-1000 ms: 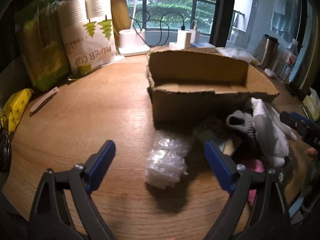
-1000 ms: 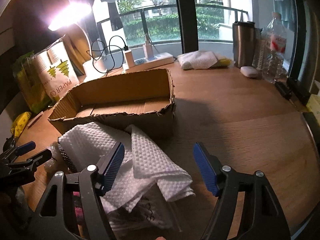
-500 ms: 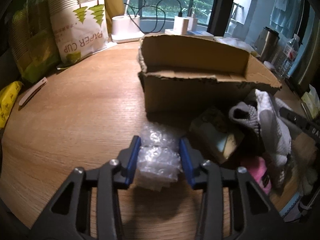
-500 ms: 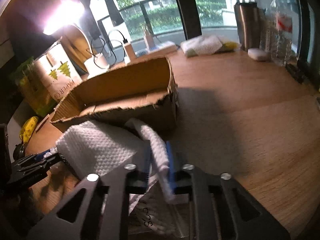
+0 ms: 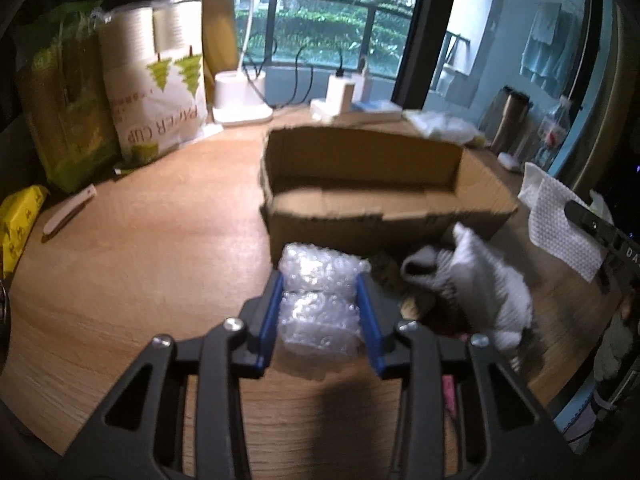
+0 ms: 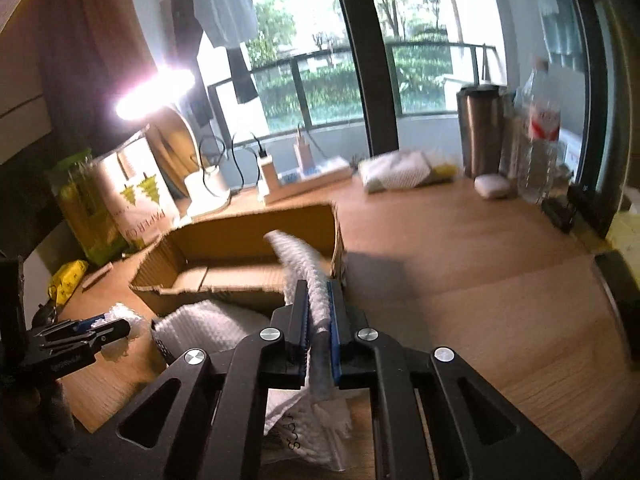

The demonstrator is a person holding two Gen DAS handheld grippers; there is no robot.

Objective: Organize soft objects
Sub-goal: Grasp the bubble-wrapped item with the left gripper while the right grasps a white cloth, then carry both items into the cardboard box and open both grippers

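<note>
My left gripper [image 5: 320,280] is shut on a roll of clear bubble wrap [image 5: 320,304] and holds it just above the wooden table, in front of the open cardboard box [image 5: 376,184]. My right gripper [image 6: 318,286] is shut on a white textured cloth [image 6: 304,264], lifted so its end hangs over the box's near corner [image 6: 240,248]. The same cloth shows in the left wrist view [image 5: 560,224] at the right of the box. A grey-white sock [image 5: 476,276] lies on a small pile beside the box. The left gripper shows in the right wrist view [image 6: 116,326].
A paper-cup bag [image 5: 160,80] and a green pack [image 5: 60,108] stand at the back left. A lamp base [image 5: 240,100], chargers [image 5: 340,92], a steel tumbler [image 6: 480,128] and a water bottle [image 6: 536,136] line the window side. A plastic bag [image 6: 296,440] lies under the cloth.
Both grippers closed, the left on the bubble wrap, the right on the white cloth. Both have since lifted their loads, and the cloth now hangs toward the box.
</note>
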